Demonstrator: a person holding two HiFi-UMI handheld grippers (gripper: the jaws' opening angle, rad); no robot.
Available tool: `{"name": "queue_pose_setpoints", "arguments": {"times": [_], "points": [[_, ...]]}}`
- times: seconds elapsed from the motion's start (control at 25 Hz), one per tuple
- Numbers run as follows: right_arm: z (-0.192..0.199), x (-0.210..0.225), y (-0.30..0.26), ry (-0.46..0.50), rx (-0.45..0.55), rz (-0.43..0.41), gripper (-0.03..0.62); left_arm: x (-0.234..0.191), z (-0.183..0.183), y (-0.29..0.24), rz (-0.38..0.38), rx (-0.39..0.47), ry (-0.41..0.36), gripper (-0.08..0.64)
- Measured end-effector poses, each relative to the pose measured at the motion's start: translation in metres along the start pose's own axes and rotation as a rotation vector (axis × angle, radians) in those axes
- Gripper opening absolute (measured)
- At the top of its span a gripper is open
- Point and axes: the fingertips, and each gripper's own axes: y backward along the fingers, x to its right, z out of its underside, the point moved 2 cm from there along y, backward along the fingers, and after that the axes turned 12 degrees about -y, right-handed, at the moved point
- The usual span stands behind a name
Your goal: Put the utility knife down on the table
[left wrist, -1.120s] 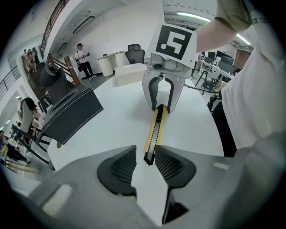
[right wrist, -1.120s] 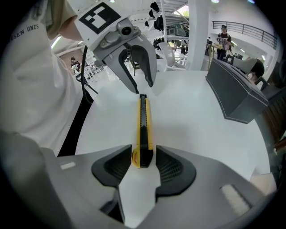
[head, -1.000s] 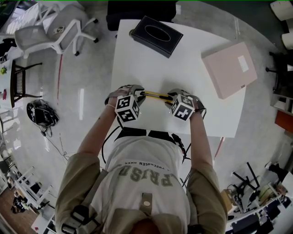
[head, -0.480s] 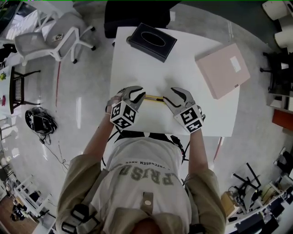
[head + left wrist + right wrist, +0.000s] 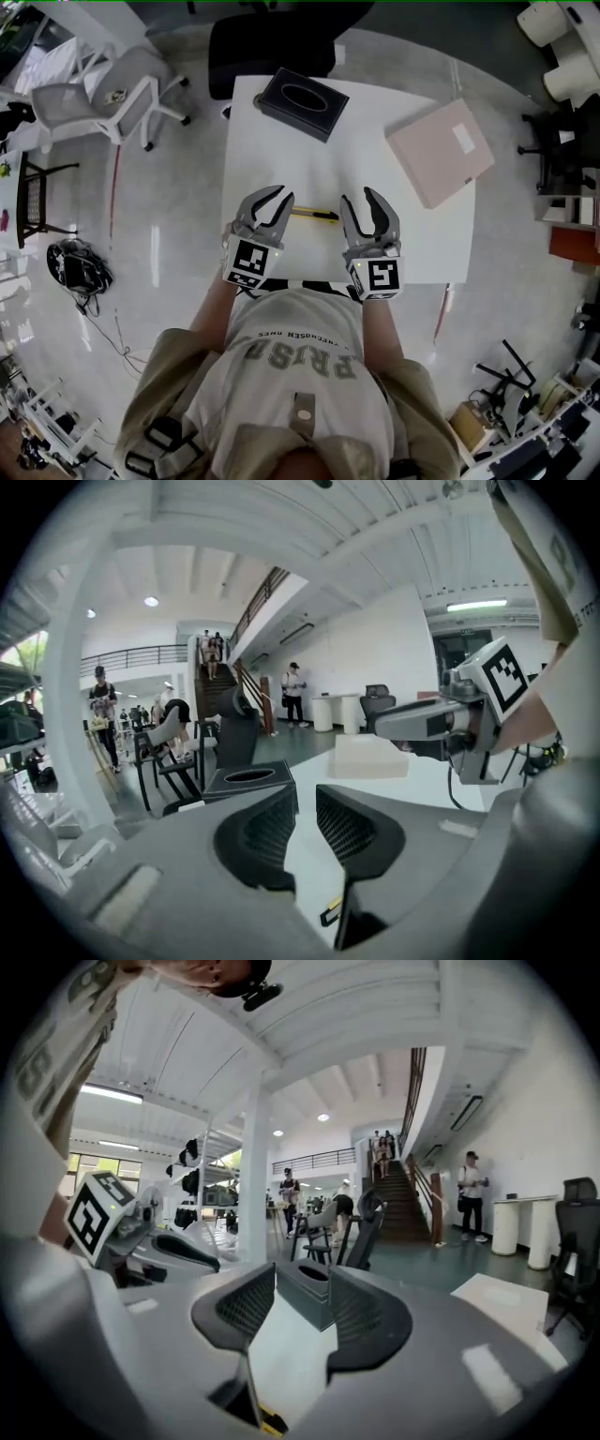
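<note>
— What does the head view give you?
— The utility knife [image 5: 314, 214] lies flat on the white worktop [image 5: 281, 155], near its front edge, between the left tongs [image 5: 283, 204] and the right tongs [image 5: 360, 195]. Neither grips it. A black tissue box [image 5: 302, 101] sits at the far edge, and a pink box [image 5: 441, 150] lies over on the right.
— And the left gripper view?
— Those tongs are closing, with a narrow gap between the pads and nothing in it. The knife's end shows low down, beneath them.
— Right gripper view?
— Tongs spread wide and empty. The tissue box shows beyond the gap, and a yellow bit of the knife at the bottom edge
</note>
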Motion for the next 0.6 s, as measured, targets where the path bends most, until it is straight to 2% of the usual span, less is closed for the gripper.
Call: {"name": "queue_pose_setpoints", "arguments": {"times": [0.16,0.28,0.4,0.6], "points": [[-0.022,-0.004,0.010,0.038,0.084,0.089,0.137,-0.021,-0.026,0.018,-0.169,0.131,0.052,0.078],[-0.038,-0.007,0.015,0.074,0.131,0.123,0.118,-0.037,-0.046,0.035,-0.263,0.228,0.096,0.078],[-0.048,-0.005,0.020,0.081,0.164,0.151,0.074,-0.047,-0.052,0.046,-0.306,0.254,0.124,0.079],[-0.059,-0.003,0.028,0.089,0.188,0.169,0.044,-0.059,-0.058,0.062,-0.355,0.297,0.133,0.066]]}}
